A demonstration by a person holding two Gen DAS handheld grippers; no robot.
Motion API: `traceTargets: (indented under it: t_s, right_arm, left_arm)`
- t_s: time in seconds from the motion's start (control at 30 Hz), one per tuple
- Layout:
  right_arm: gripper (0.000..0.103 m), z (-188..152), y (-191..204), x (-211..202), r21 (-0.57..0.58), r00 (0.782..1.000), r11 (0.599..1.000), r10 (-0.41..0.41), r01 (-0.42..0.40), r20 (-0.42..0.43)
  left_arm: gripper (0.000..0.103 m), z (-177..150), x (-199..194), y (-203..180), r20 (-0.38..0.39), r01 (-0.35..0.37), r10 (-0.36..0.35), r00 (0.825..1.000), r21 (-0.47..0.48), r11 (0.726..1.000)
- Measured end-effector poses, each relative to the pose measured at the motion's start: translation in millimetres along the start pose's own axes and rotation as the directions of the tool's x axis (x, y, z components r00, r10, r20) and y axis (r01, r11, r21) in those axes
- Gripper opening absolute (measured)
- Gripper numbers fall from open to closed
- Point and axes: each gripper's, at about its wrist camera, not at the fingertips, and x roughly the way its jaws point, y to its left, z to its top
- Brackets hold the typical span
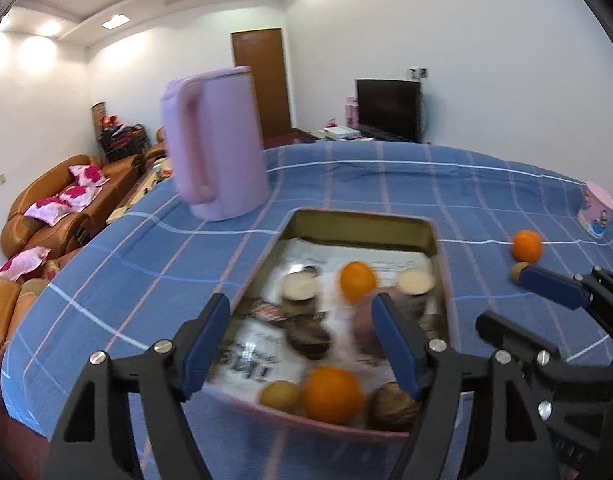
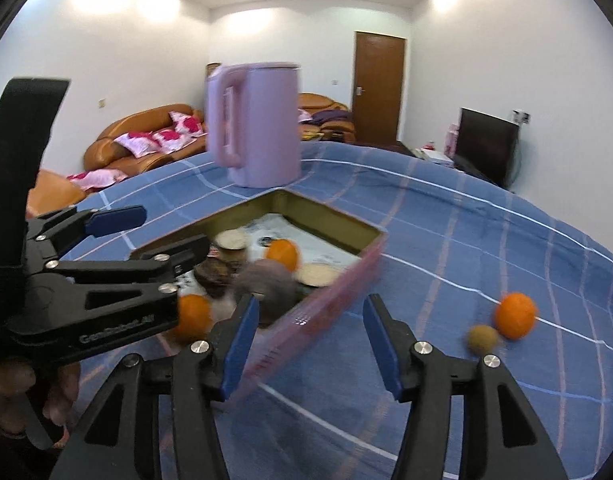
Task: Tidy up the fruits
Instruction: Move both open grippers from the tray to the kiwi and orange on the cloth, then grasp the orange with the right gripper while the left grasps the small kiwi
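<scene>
Orange fruit already sits in the tin; both tools, left and right, gape empty above it. Deposit looks finished, though blur hides detail. Next: right tool reaches the orange and small brown fruit on the desk at three o'clock.

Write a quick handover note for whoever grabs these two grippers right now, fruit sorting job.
Left gripper: open, nothing between its blue pads, over the rectangular pink-sided metal tin.
Right gripper: open, holding nothing, at the tin's near corner, one pad on each side of the wall, not pressing.
In the tin: two oranges, a small yellow-brown fruit, dark round items too blurred to name.
Left to do: one orange and a small brown round fruit lie on the blue checked tablecloth, right of the tin.
Pink plastic kettle stands behind the tin.
</scene>
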Motion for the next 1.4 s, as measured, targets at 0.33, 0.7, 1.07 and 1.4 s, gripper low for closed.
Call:
traceTargets:
  t_s: [0.33,0.7,1.07,1.4]
  right_arm:
    - [0.060,-26,-98,-34,0.153,0.975,0.963,-0.220,0.221,-0.028]
    - [0.064,-48,-150,-54,0.237,0.949,0.919,-0.305,0.314,-0.073]
    - [0.065,-46,-162,-61,0.242,0.945,0.913,-0.320,0.328,-0.070]
    - [0.066,-25,-156,-42,0.198,0.948,0.927,-0.307,0.318,-0.083]
  left_arm:
    - [0.076,19,6,-90,-0.045,0.153,-0.149,0.988,0.096,0.984]
    - [0.076,26,47,-171,-0.187,0.261,-0.233,0.954,0.146,0.954]
    - [0.046,19,83,-198,-0.300,0.325,-0.273,0.914,0.138,0.936]
    - [0.032,35,98,-179,-0.262,0.300,-0.268,0.927,0.092,0.950]
